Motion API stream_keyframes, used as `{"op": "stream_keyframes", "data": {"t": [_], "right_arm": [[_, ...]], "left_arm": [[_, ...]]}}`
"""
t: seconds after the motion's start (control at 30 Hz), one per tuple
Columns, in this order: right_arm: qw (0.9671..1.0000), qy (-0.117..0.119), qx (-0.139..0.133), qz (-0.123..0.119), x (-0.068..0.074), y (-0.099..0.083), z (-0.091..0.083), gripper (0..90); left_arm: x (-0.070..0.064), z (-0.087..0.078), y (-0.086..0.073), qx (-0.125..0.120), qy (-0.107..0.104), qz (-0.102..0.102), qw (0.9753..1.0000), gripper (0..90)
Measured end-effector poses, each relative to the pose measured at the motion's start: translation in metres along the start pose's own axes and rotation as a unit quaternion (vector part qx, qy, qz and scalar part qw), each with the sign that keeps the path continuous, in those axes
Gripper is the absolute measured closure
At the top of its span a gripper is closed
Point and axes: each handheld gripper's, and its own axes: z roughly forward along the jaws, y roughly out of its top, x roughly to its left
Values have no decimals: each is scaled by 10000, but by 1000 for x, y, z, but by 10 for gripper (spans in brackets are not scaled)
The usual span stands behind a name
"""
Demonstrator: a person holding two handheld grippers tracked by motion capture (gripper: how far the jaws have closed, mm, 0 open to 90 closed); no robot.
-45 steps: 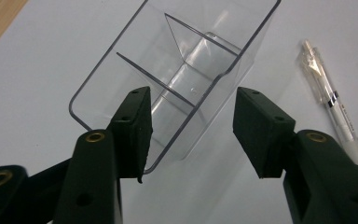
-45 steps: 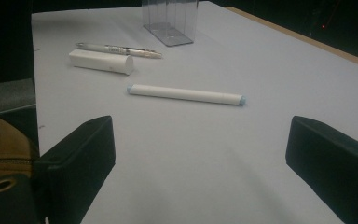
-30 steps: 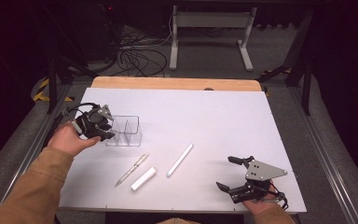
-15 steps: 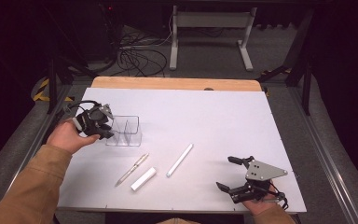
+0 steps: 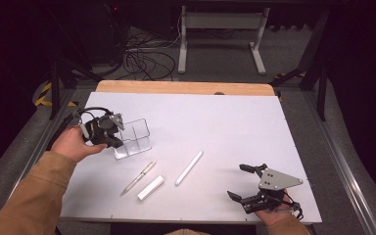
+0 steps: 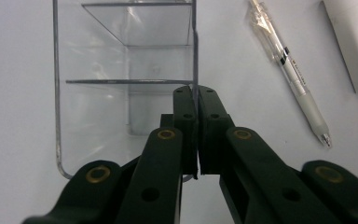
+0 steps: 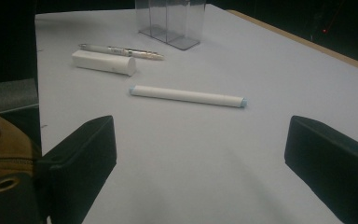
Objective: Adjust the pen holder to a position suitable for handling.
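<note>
A clear plastic organizer (image 5: 136, 133) with several compartments stands at the table's left. My left gripper (image 5: 113, 138) is shut on its near-left wall; in the left gripper view the jaws pinch the thin clear wall (image 6: 195, 70), with my left gripper (image 6: 196, 100) looking down into the organizer (image 6: 121, 56). In front of it lie a clear pen (image 5: 138, 177), a white block (image 5: 151, 188) and a white stick (image 5: 189, 168). My right gripper (image 5: 236, 181) rests open near the front right edge, and in its own view my right gripper (image 7: 203, 140) faces the white stick (image 7: 188, 96), with nothing between the jaws.
The white table top (image 5: 235, 127) has a wooden strip (image 5: 186, 88) along its far edge. From the right gripper, the white block (image 7: 103, 62), the pen (image 7: 121, 51) and the organizer (image 7: 168, 21) lie beyond the stick. A pen (image 6: 289, 74) and a block (image 6: 354, 42) lie right of the left jaws.
</note>
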Motion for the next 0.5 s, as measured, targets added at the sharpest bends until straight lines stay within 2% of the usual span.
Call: {"op": "stream_keyframes", "data": {"t": [0.03, 0.07, 0.13, 0.23, 0.27, 0.3, 0.37, 0.43, 0.5], "right_arm": [[10000, 0, 0, 0, 0, 0, 0, 96], [10000, -1, 8, -10, 0, 0, 0, 96], [10000, -1, 5, -10, 0, 0, 0, 96], [10000, 7, -7, -1, 0, 0, 0, 95], [10000, 13, -4, -3, 0, 0, 0, 95], [10000, 12, -5, -8, 0, 0, 0, 95], [10000, 13, -6, -7, 0, 0, 0, 95], [10000, 21, -7, -5, 0, 0, 0, 94], [10000, 19, 3, -8, 0, 0, -1, 94]], "left_arm": [[-1, -1, 1, 0, -3, -29, 10000, 883], [-1, -1, 3, -12, -13, 70, 10000, 883], [-2, -2, 4, -27, 3, 87, 10000, 883], [-3, -8, 11, -229, 55, 230, 9995, 883], [-3, -8, 11, -229, 55, 230, 9995, 884], [-5, -11, 17, -356, 36, 319, 9989, 884], [-6, -13, 26, -433, 32, 472, 9979, 883], [-7, -13, 30, -492, 21, 514, 9975, 883], [-10, -12, 47, -473, -8, 779, 9958, 883]]}}
